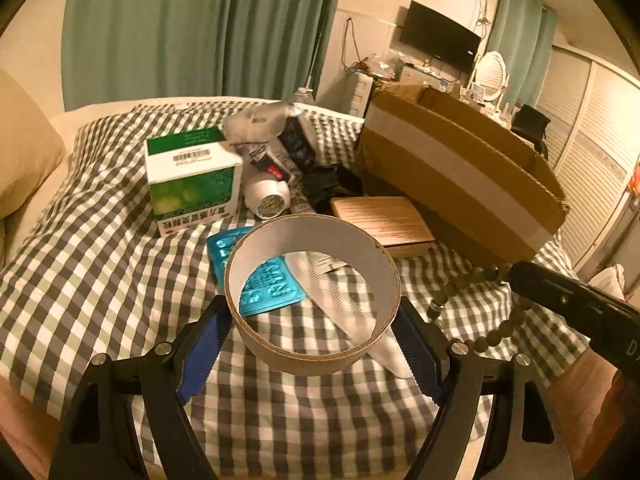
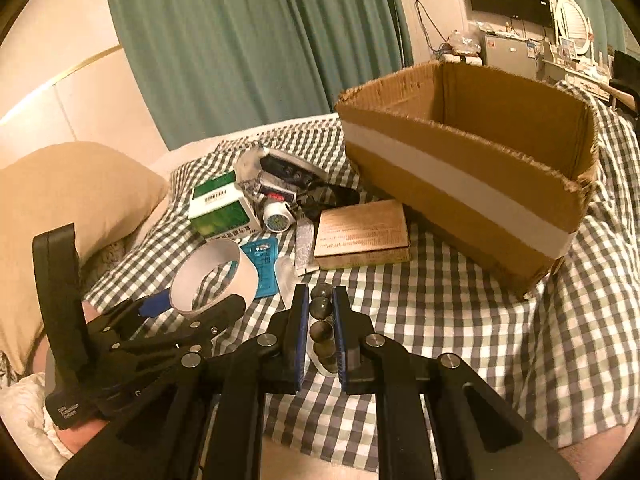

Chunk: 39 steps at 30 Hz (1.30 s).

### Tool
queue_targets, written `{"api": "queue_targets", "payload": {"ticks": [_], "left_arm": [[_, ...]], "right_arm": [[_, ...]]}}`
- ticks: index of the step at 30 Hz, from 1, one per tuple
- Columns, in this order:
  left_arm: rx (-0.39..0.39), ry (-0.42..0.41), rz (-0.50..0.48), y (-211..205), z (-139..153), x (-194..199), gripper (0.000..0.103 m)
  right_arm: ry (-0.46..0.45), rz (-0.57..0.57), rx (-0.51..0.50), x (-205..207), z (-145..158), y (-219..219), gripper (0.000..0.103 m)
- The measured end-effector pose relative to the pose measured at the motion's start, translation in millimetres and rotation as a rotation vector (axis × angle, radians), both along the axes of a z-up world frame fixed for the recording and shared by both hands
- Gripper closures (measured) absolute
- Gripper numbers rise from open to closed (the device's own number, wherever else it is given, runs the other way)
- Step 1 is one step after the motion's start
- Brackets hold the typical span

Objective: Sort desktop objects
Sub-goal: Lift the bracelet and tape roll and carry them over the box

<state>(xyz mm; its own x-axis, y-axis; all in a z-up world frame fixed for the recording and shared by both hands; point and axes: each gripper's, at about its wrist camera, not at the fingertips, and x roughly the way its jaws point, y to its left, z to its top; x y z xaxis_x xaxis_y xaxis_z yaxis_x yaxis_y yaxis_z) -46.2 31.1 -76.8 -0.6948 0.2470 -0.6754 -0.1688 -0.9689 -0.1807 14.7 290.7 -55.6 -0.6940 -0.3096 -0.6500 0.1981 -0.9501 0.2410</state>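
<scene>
Where the two blue pads of the left hand-held gripper (image 1: 312,344) stand wide apart, a cardboard tape ring (image 1: 312,300) sits clamped between them by its outer wall, lifted clear of the checked bedcover (image 1: 100,280) and tilted so its white inner face shows. In the right wrist view the same ring (image 2: 212,276) hangs to the left of the right hand-held gripper (image 2: 320,336), whose jaws are nearly closed on a string of dark beads (image 2: 322,320); the beads run down the narrow gap between the pads. From the left wrist view the bead string (image 1: 472,312) droops in a loop below that gripper's tip. Beneath and behind the ring on the bed lie a blue foil packet (image 1: 256,276), a clear plastic sleeve (image 1: 340,300), a green and white medicine box (image 1: 192,180), a small white jar (image 1: 268,196) on its side and a flat tan box (image 1: 384,220). An open cardboard box (image 2: 472,176) with a white tape band stands to the right, behind the tan box
</scene>
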Motion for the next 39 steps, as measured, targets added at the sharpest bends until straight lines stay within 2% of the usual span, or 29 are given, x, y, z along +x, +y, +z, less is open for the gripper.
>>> {"api": "queue_targets", "payload": {"ticks": [7, 16, 28, 39], "left_arm": [[-0.009, 0.039, -0.039, 21, 27, 1, 0.02], [-0.021, 0.099, -0.123, 59, 60, -8, 0.02], [-0.006, 0.162, -0.154, 96, 98, -42, 0.02], [-0.013, 0.237, -0.192, 129, 134, -74, 0.02]], "right_arm": [[0.007, -0.027, 0.019, 4, 20, 18, 0.092], [0.07, -0.054, 0.026, 3, 50, 44, 0.092], [0.172, -0.071, 0.045, -14, 99, 68, 0.092], [0.24, -0.105, 0.057, -40, 125, 96, 0.092]]}}
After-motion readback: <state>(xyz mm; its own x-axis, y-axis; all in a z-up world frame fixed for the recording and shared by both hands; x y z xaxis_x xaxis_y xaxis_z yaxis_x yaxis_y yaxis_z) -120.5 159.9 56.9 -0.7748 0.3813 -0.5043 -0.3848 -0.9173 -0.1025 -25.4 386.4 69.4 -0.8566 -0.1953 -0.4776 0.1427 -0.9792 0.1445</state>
